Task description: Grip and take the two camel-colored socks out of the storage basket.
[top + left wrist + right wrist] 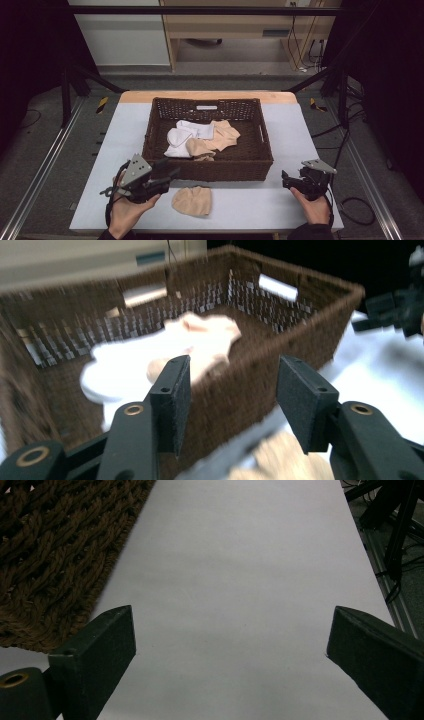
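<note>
Left claw (167,175), jaws apart and empty, hovers at the near wall of the wicker basket (150,127), the beige sock (192,200) lying on the bench (260,200) just beside and below it (much nearer than the right claw (286,180), also apart, off the basket's near right corner).
</note>
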A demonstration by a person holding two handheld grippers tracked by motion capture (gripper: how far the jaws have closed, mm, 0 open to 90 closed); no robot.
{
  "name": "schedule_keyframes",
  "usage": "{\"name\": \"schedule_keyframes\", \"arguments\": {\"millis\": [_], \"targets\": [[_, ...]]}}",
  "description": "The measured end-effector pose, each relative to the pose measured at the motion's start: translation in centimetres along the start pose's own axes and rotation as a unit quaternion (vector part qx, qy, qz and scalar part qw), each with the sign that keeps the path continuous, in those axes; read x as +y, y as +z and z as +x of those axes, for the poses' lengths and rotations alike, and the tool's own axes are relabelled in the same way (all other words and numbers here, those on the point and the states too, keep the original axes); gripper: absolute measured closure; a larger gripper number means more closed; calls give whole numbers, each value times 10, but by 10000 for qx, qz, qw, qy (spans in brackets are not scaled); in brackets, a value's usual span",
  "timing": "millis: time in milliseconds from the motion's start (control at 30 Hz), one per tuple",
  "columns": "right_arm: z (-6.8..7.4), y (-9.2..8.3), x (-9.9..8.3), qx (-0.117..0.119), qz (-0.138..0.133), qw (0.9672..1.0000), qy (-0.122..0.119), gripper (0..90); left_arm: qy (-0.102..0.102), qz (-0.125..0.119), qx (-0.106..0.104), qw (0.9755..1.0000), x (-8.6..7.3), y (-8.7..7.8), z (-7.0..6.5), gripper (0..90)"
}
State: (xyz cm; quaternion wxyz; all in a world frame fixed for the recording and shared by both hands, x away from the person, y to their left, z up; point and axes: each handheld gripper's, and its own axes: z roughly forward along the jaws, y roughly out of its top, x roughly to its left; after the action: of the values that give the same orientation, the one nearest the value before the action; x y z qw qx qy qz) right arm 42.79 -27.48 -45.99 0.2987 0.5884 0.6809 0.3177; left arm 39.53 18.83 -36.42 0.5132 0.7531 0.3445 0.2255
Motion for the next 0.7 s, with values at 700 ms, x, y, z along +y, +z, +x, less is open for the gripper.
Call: {"name": "schedule_keyframes", "arguments": {"millis": [700], "targets": [[-1,1,1,19,2,10000,19,56,21,-178,512,9985,77,71,52,436]]}}
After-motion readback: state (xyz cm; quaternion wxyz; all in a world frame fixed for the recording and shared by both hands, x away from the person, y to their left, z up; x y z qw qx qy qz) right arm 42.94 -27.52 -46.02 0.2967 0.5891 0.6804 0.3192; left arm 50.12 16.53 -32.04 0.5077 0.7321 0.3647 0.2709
